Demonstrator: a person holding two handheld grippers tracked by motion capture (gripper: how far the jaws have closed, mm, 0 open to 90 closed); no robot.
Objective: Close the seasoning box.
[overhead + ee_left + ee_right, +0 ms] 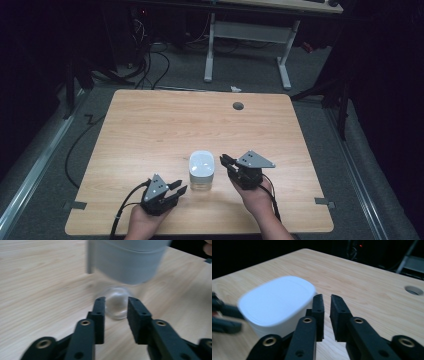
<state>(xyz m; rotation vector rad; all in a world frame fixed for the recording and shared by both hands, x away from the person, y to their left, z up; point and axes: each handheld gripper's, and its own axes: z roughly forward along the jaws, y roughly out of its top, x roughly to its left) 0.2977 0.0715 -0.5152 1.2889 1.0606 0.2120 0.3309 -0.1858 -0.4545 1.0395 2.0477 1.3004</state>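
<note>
A clear jar with a white rounded lid (201, 169) stands near the front middle of the wooden table (150, 125). My left gripper (176, 190) sits just left of the jar, low and pointing at it. It is open, and in the left gripper view the jar's clear base (116, 303) shows beyond the gap between its fingertips (100, 305). My right gripper (227, 161) is close beside the jar's right side. It is shut to a thin slit with nothing in it (324, 298), and the white lid (277, 302) lies just to its left.
A round cable hole (238, 106) is in the table's far side. White desk legs (210, 45) and cables lie on the floor beyond. The person's hands (257, 197) come in over the table's front edge.
</note>
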